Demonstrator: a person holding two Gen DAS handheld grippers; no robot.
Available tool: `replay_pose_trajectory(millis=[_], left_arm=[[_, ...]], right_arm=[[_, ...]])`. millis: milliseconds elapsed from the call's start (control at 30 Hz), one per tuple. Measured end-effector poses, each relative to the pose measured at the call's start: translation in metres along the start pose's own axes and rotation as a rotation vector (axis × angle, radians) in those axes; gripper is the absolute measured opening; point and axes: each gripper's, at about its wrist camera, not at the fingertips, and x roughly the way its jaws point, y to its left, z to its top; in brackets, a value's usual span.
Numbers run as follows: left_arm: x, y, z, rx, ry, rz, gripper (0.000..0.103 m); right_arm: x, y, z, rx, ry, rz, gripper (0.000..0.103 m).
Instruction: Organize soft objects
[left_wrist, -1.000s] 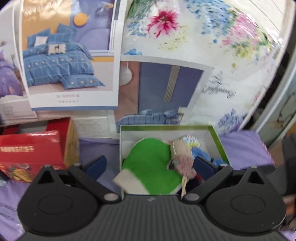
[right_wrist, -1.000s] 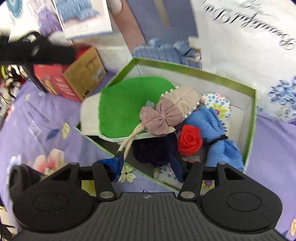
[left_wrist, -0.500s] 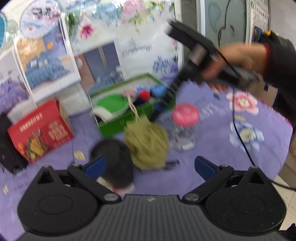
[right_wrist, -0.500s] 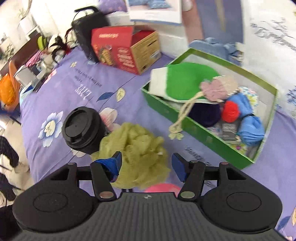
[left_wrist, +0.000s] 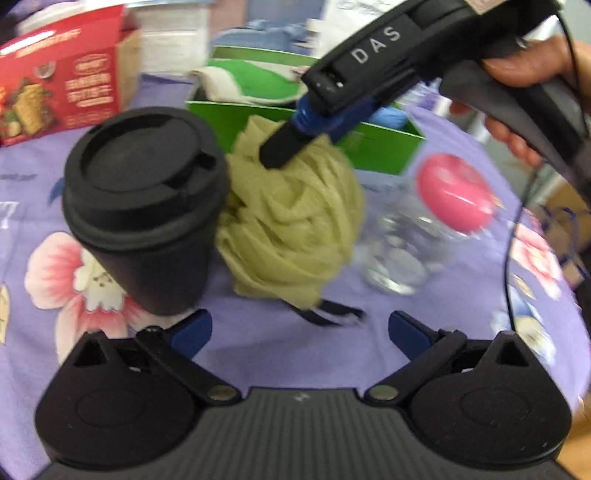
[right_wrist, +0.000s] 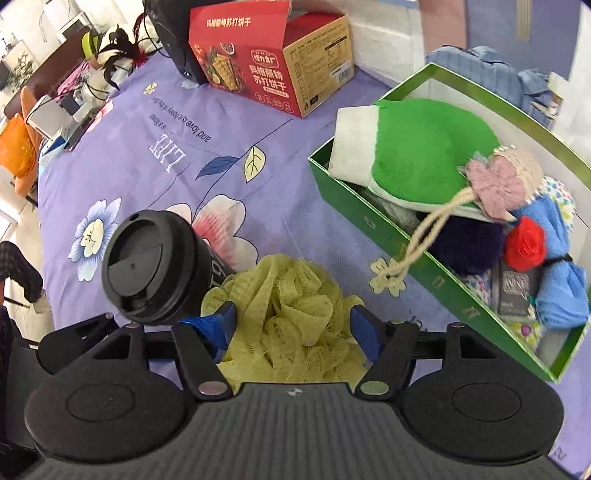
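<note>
While my left gripper (left_wrist: 297, 330) hung with its jaws spread wide and nothing in them, the black lidded cup (left_wrist: 142, 201) stood at left, touching the olive mesh bath puff (left_wrist: 291, 225). My right gripper (right_wrist: 291, 326) straddled that puff, its 2 fingers part-open, not visibly clamping. The green box (right_wrist: 373, 225) of soft items sat right.

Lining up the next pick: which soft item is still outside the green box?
The yellow-green mesh bath pouf, on the purple cloth beside the black cup, between the right gripper fingers. The other soft items all sit in the green box.
</note>
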Motion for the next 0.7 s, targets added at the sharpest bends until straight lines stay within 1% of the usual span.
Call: replay_pose_trajectory(millis=[67, 167, 267, 300, 367, 400, 433, 467, 533, 567, 600, 633, 700], left_arm=[[0.004, -0.001, 0.002, -0.053, -0.020, 0.034, 0.100], [0.008, -0.001, 0.005, -0.117, -0.052, 0.054, 0.100], [0.016, -0.005, 0.006, -0.136, -0.065, 0.077, 0.100], [0.017, -0.006, 0.006, -0.134, -0.068, 0.077, 0.097], [0.020, -0.008, 0.008, -0.133, -0.071, 0.075, 0.079], [0.023, -0.006, 0.010, -0.130, -0.055, 0.069, 0.062], [0.025, -0.005, 0.012, -0.127, -0.040, 0.054, 0.051], [0.024, -0.003, 0.012, -0.129, -0.040, 0.045, 0.048], [0.017, -0.003, 0.012, -0.120, -0.046, 0.024, 0.039], [0.013, -0.005, 0.012, -0.109, -0.049, 0.018, 0.037], [0.009, -0.008, 0.012, -0.099, -0.052, 0.013, 0.033], [0.004, -0.012, 0.011, -0.087, -0.057, 0.005, 0.031], [-0.010, -0.021, 0.008, -0.070, -0.071, -0.010, 0.030]], right_arm=[[0.009, -0.002, 0.004, 0.001, 0.013, 0.031, 0.057], [0.024, -0.008, 0.006, 0.031, 0.022, 0.075, 0.060], [0.034, -0.013, 0.003, 0.070, 0.049, 0.122, 0.065], [0.037, -0.015, 0.001, 0.088, 0.058, 0.134, 0.066], [0.039, -0.018, -0.003, 0.121, 0.081, 0.147, 0.068], [0.038, -0.019, -0.005, 0.142, 0.081, 0.150, 0.069], [0.037, -0.022, -0.007, 0.164, 0.078, 0.153, 0.069], [0.034, -0.024, -0.009, 0.176, 0.062, 0.158, 0.068], [0.025, -0.027, -0.020, 0.189, 0.003, 0.163, 0.057], [0.021, -0.027, -0.025, 0.192, -0.014, 0.169, 0.054], [0.017, -0.025, -0.031, 0.186, -0.030, 0.169, 0.049], [0.013, -0.022, -0.035, 0.183, -0.042, 0.165, 0.044], [0.002, -0.016, -0.042, 0.170, -0.063, 0.153, 0.040]])
